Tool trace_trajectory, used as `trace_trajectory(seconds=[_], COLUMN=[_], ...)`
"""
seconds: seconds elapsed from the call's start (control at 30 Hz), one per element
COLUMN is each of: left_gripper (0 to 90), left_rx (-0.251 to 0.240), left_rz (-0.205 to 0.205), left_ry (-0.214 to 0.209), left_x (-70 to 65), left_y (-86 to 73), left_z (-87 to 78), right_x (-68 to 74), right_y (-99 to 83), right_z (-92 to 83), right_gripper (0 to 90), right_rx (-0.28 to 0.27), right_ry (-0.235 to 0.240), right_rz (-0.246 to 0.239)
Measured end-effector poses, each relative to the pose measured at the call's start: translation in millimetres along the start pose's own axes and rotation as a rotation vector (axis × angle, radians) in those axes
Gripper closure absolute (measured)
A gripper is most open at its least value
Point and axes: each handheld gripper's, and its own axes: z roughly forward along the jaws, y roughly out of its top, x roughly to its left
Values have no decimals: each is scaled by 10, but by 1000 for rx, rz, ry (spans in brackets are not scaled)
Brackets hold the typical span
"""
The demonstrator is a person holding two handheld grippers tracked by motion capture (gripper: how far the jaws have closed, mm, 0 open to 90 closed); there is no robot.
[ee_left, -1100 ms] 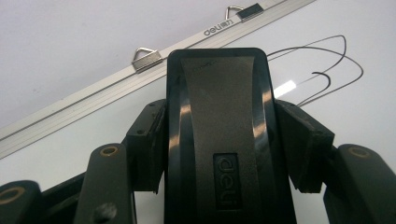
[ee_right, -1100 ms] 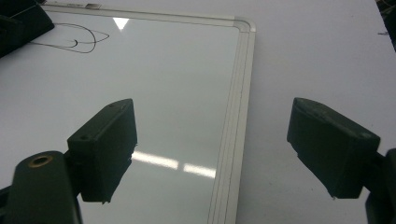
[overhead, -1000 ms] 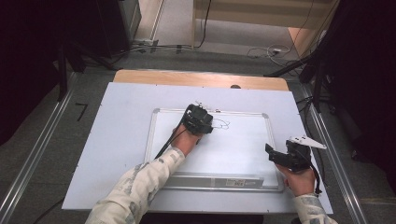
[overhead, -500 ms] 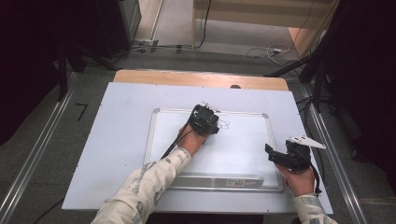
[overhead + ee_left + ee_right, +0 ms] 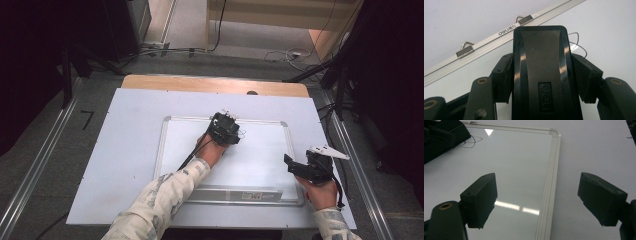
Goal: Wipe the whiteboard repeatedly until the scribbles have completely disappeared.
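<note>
While the right gripper (image 5: 300, 169) rests at the lower right of the high view with jaws wide apart and empty, over the whiteboard's (image 5: 260, 165) right edge, the left gripper (image 5: 226, 131) at frame centre clamps a black eraser (image 5: 541, 72) on the board beside a scribble (image 5: 579, 47).

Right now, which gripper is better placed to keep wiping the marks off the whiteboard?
Left. The left gripper already clamps the eraser beside the pen marks; the right gripper waits open at the whiteboard edge.
</note>
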Motion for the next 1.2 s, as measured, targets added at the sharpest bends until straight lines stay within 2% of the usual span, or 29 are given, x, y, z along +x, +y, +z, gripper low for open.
trace_trajectory(seconds=[0.43, 1.03, 1.2], left_gripper=[411, 411, 411], left_rx=[0, -3, -4], left_rz=[14, 47, 49], left_ry=[-12, -35, -42], left_x=[-121, -368, -370], left_y=[51, 146, 156], left_z=[42, 121, 133], right_x=[-1, -8, -9], right_y=[0, -1, -2], right_z=[-1, -3, -9], right_gripper=[146, 146, 146], right_rx=[0, -1, 0], right_ry=[3, 6, 3], right_rz=[0, 0, 1])
